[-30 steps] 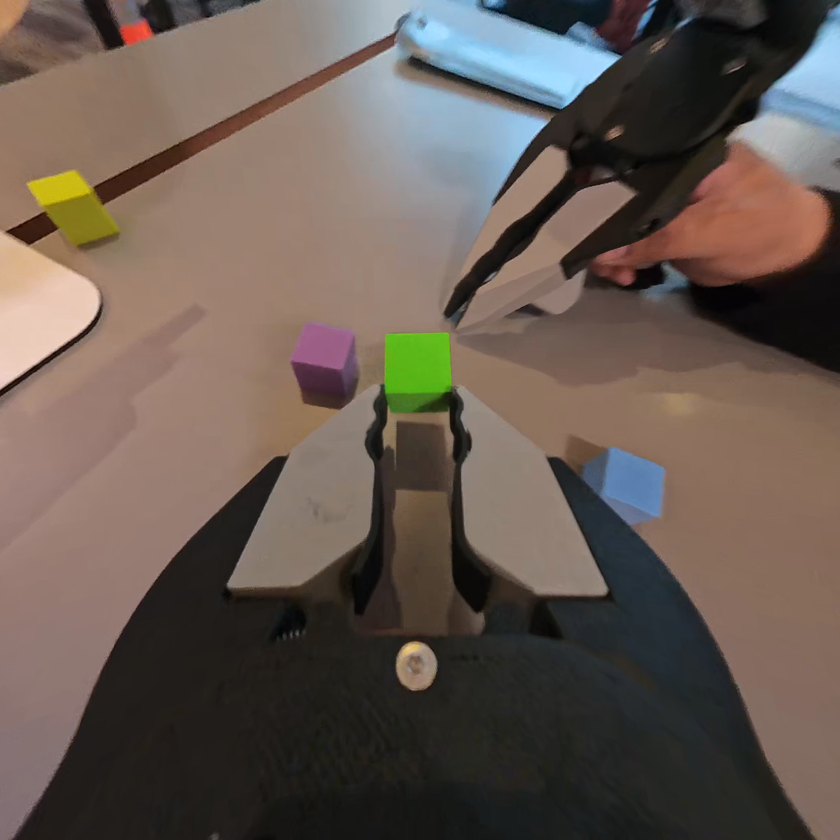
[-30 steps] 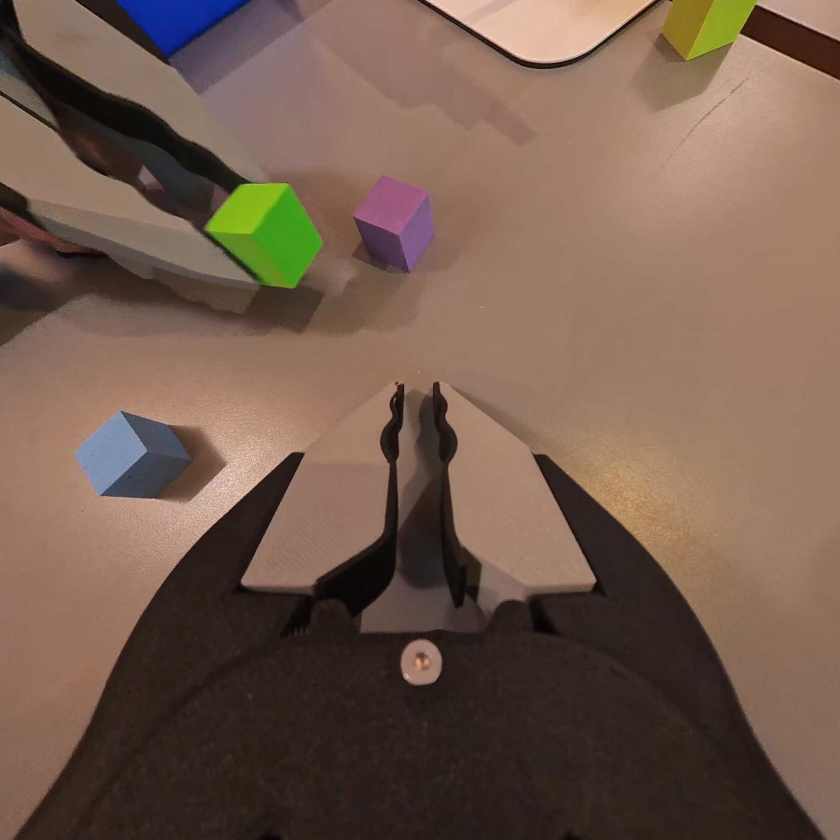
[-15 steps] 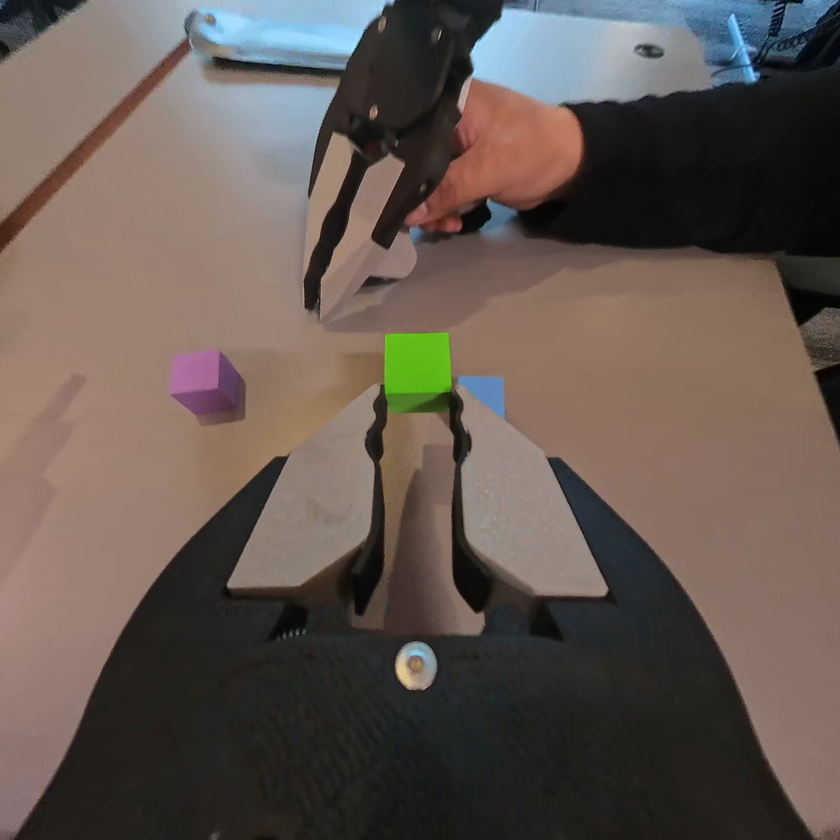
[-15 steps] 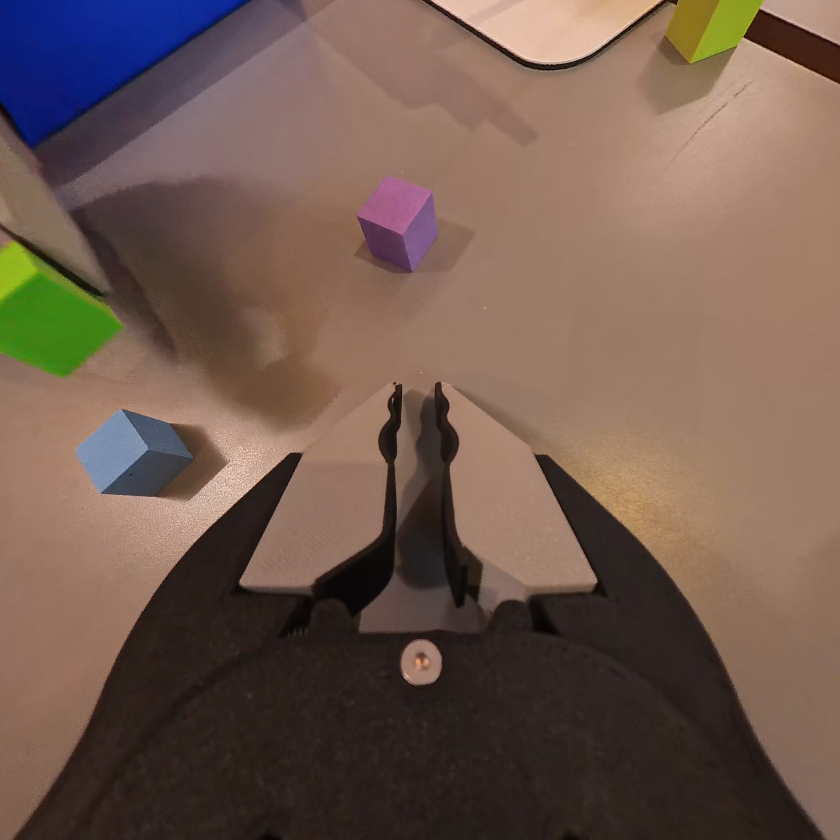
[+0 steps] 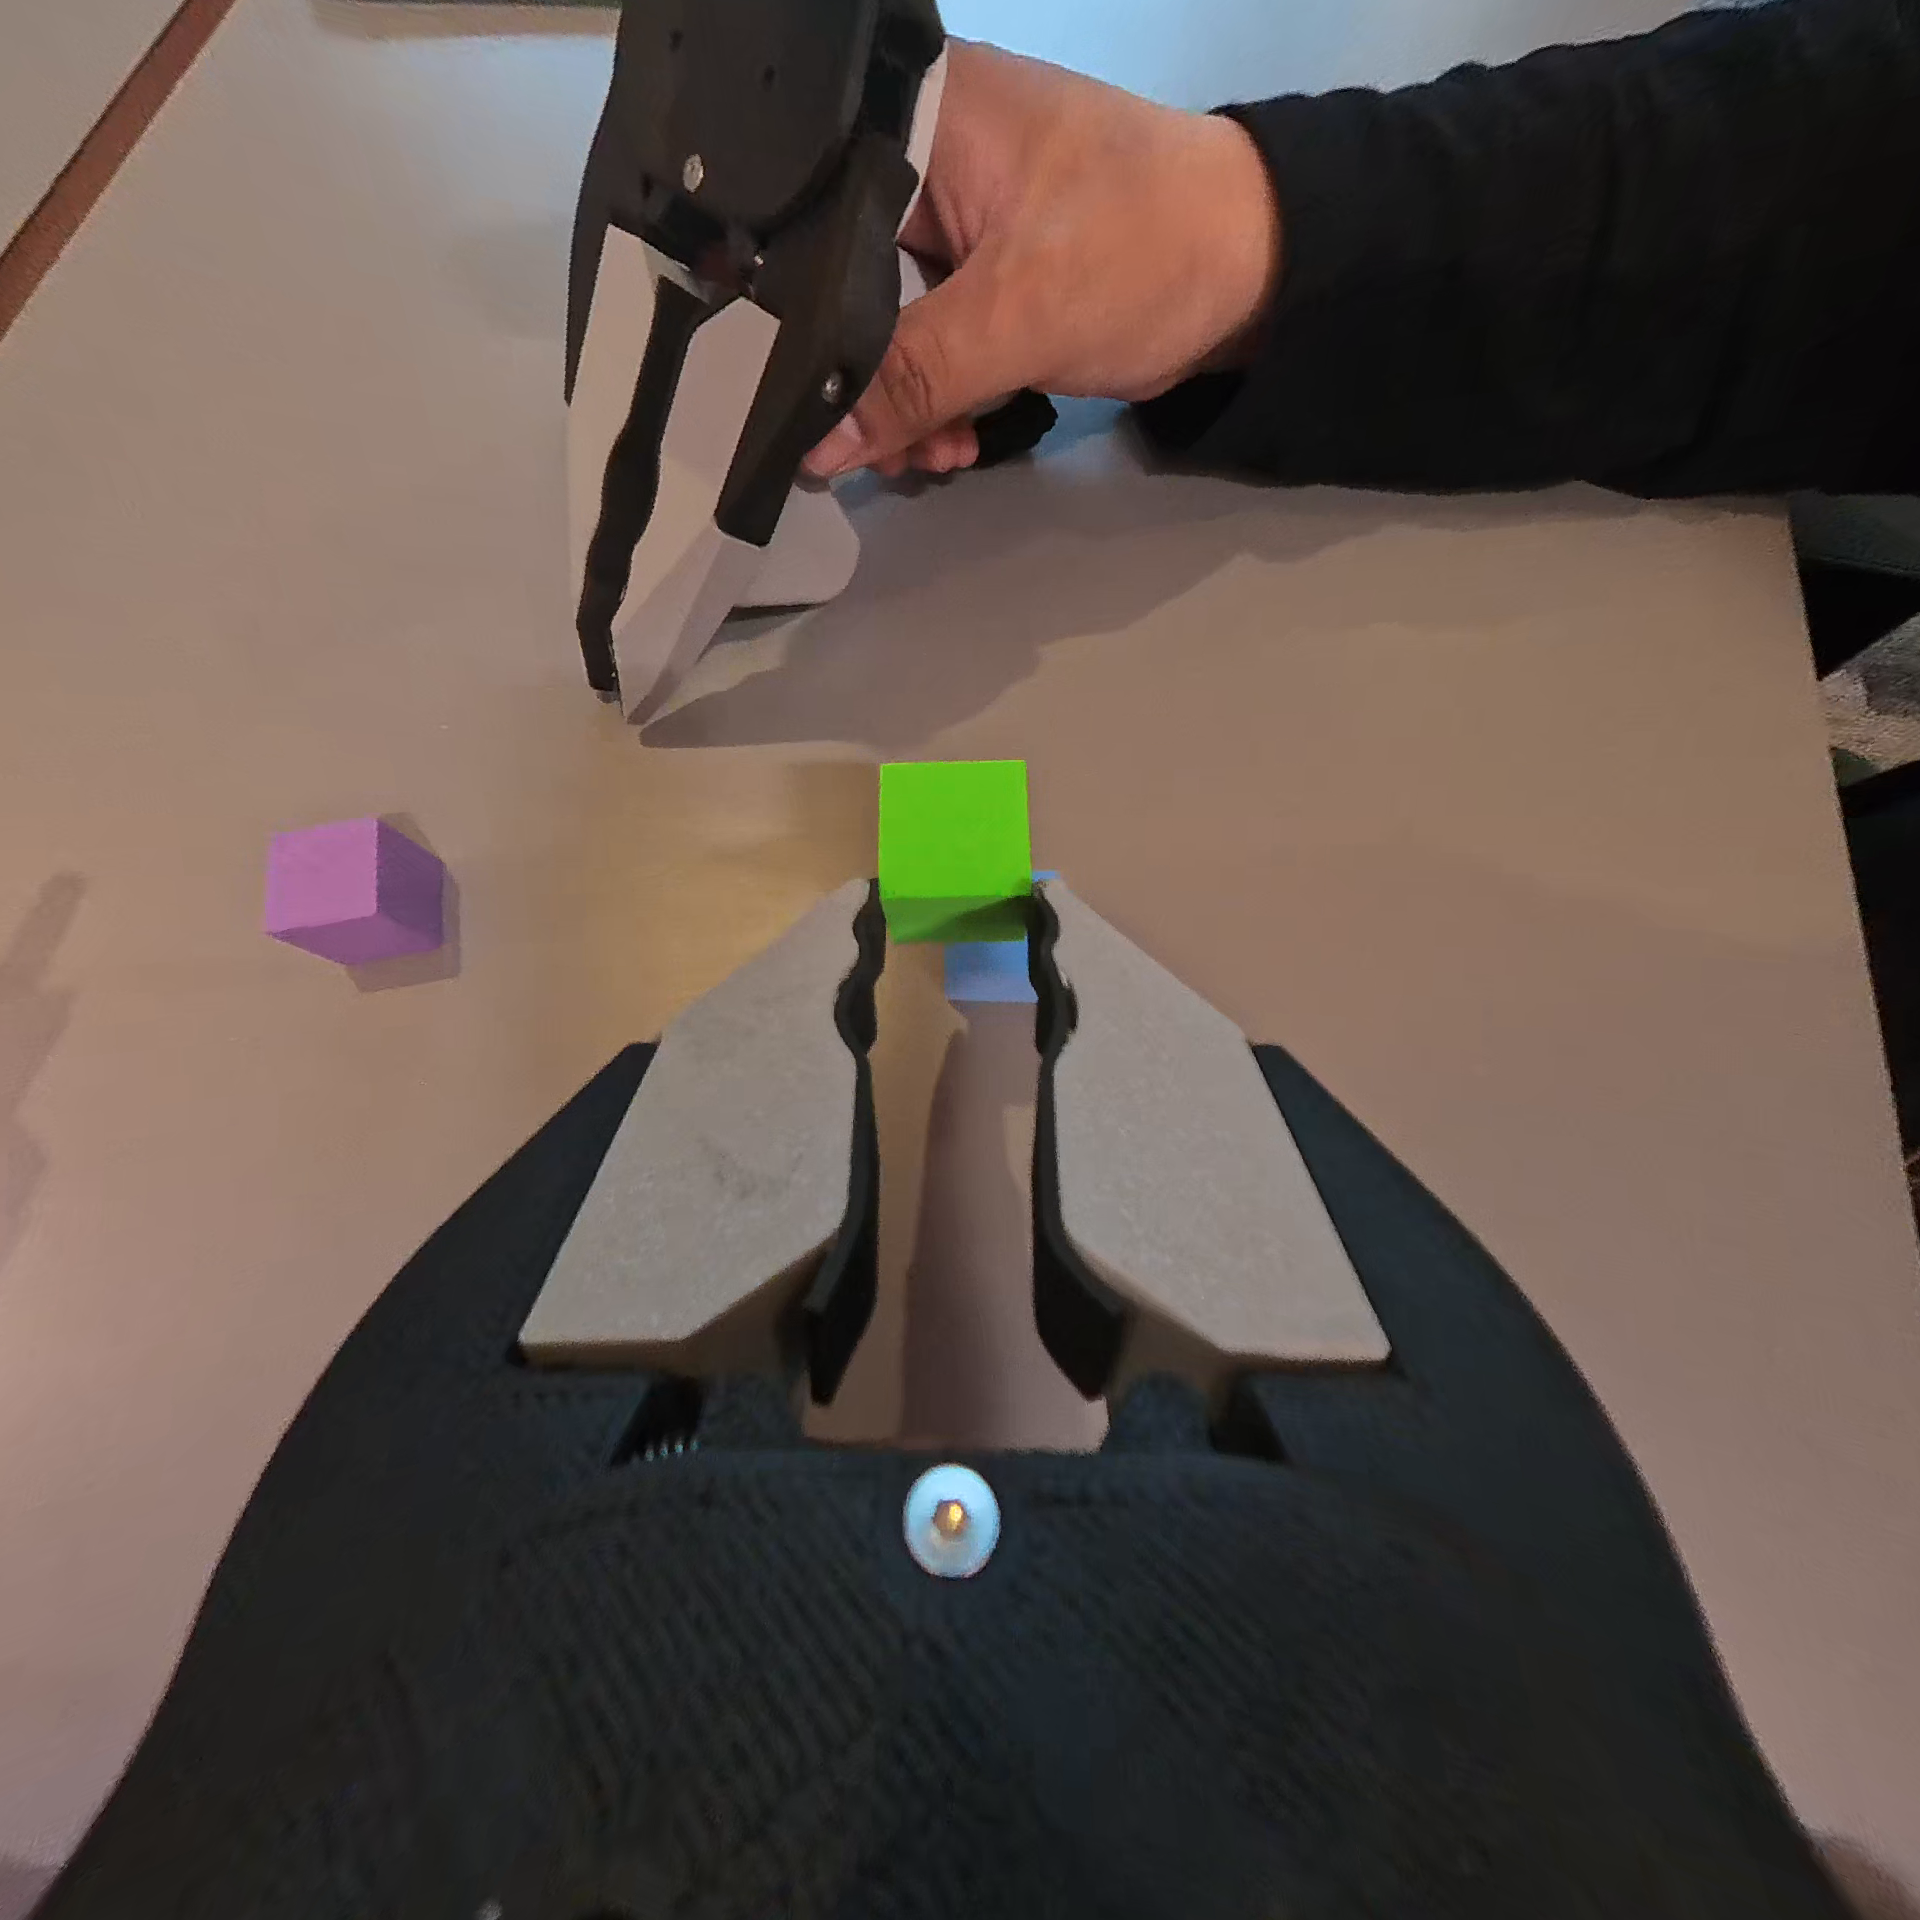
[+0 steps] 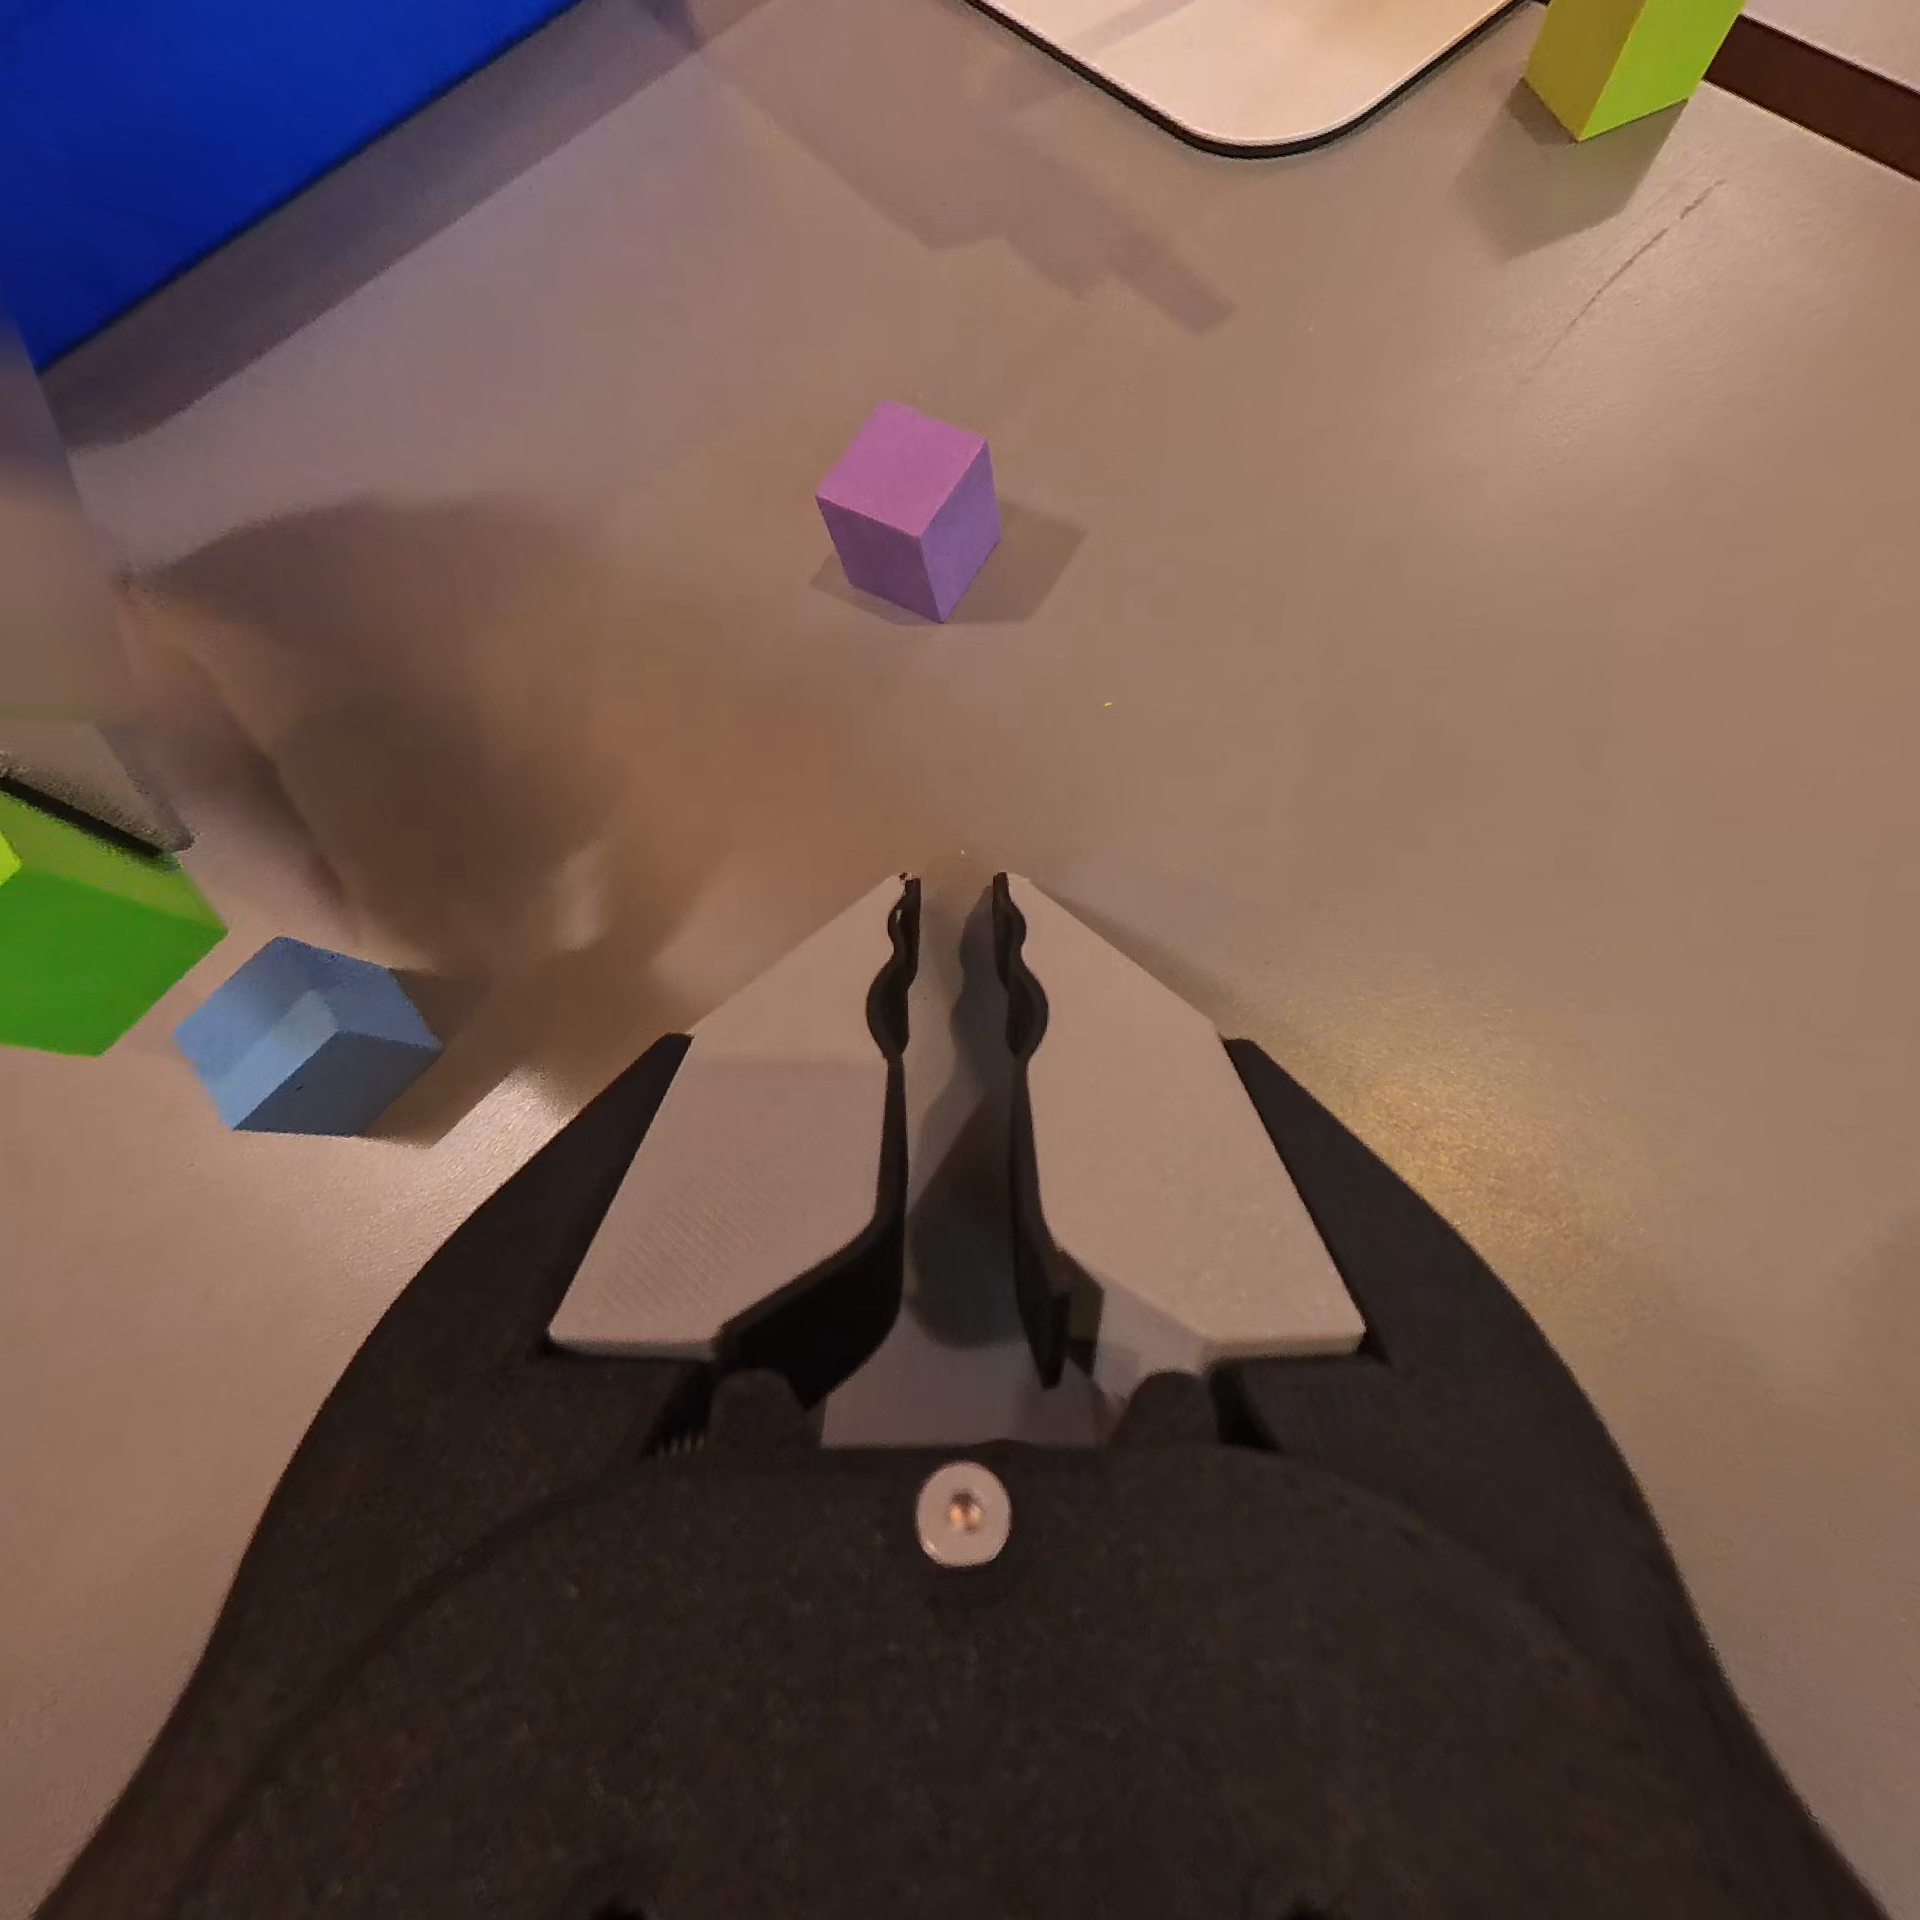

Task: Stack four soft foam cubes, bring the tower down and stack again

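My left gripper [image 5: 953, 896] is shut on a bright green foam cube [image 5: 953, 842] and holds it off the table, just above and beside a light blue cube [image 5: 987, 982] that it partly hides. In the right wrist view the green cube [image 6: 83, 956] hangs at the left edge, next to the blue cube [image 6: 307, 1039]. A purple cube [image 5: 353, 888] lies apart to the left; it also shows in the right wrist view [image 6: 909, 509]. My right gripper [image 6: 953, 883] is empty, its fingers nearly together, tips low over the table. It also shows in the left wrist view [image 5: 613, 696].
A yellow-green block [image 6: 1621, 62] stands far off by a white rounded board [image 6: 1247, 62]. A blue surface [image 6: 208, 125] fills the right wrist view's top left corner. A hand [image 5: 1039, 260] in a black sleeve holds the right gripper. The table's right edge [image 5: 1808, 582] is close. About 12 cm separates my left fingertips from my right. The yellow-green block [image 6: 1621, 62] is closer to my right gripper, around 20 cm from its tips; the left tips are 30 cm off.
My left gripper has swung right with the green cube, bringing it over the blue cube. The right gripper has stayed in place.
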